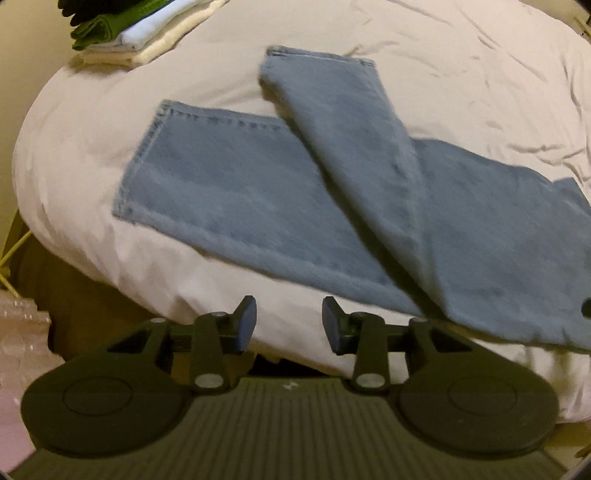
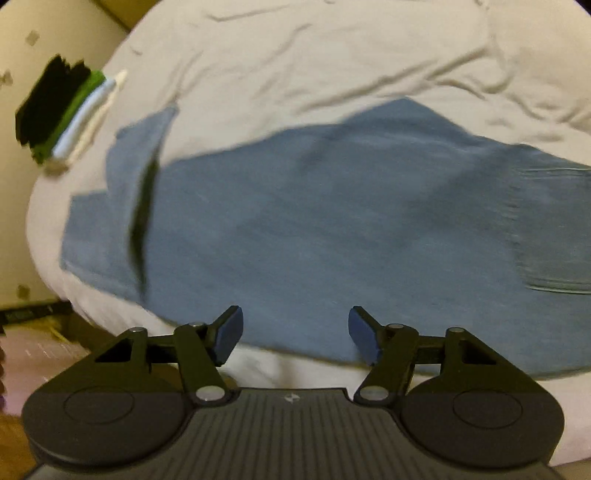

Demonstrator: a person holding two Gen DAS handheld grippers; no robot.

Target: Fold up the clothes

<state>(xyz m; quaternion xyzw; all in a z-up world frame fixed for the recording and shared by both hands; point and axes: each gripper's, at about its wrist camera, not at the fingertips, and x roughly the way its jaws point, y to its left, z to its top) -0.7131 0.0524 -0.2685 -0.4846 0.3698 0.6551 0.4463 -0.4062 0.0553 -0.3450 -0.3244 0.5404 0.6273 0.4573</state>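
A pair of light blue jeans (image 1: 236, 195) lies flat on the white bed sheet (image 1: 461, 74), one leg crossed over the other with its hem (image 1: 317, 57) pointing away. My left gripper (image 1: 289, 321) is open and empty, just short of the near edge of the lower leg. In the right wrist view the jeans (image 2: 332, 229) spread wide, with a back pocket (image 2: 554, 258) at the right. My right gripper (image 2: 295, 334) is open and empty, its fingertips over the jeans' near edge. The frames are blurred.
A stack of folded clothes (image 1: 125, 33), black, green, pale blue and cream, sits at the bed's far left corner; it also shows in the right wrist view (image 2: 66, 118). The bed edge drops to the floor at the left (image 1: 44, 295).
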